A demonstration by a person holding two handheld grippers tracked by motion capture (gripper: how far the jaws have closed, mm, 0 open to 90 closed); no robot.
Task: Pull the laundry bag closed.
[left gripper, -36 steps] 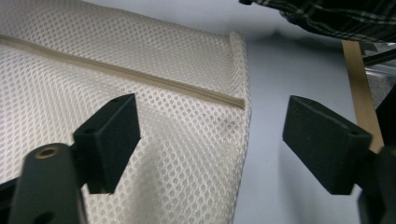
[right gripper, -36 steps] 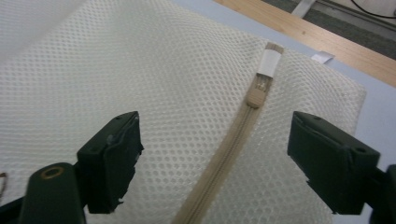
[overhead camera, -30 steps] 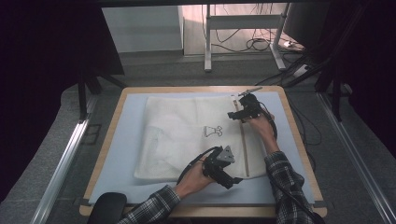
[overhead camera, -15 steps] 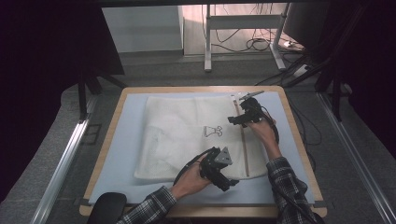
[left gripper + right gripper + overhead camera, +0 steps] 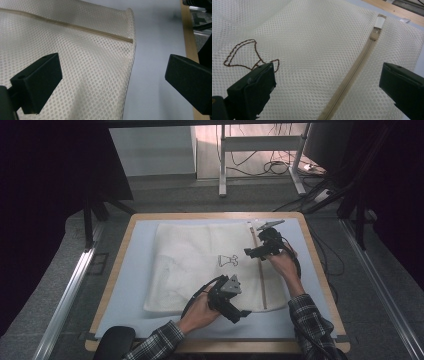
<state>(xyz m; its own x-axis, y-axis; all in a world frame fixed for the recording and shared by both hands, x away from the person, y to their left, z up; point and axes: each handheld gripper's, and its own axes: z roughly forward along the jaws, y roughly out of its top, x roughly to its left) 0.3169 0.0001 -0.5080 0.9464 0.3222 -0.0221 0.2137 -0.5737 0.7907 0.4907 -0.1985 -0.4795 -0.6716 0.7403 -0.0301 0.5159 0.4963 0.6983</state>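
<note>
While the white mesh laundry bag (image 5: 205,265) lies flat on the pale blue mat (image 5: 130,270) of the wooden table (image 5: 320,265), both grippers hover just above it with nothing between their jaws, which have just been opening and now stand spread wide. Over the bag's near right corner sits the left gripper (image 5: 239,312), its jaws straddling the bag's edge in the left gripper view. Farther back, the right gripper (image 5: 251,253) hangs beside the beige zipper (image 5: 354,72), near the brown embroidered outline (image 5: 249,56).
</note>
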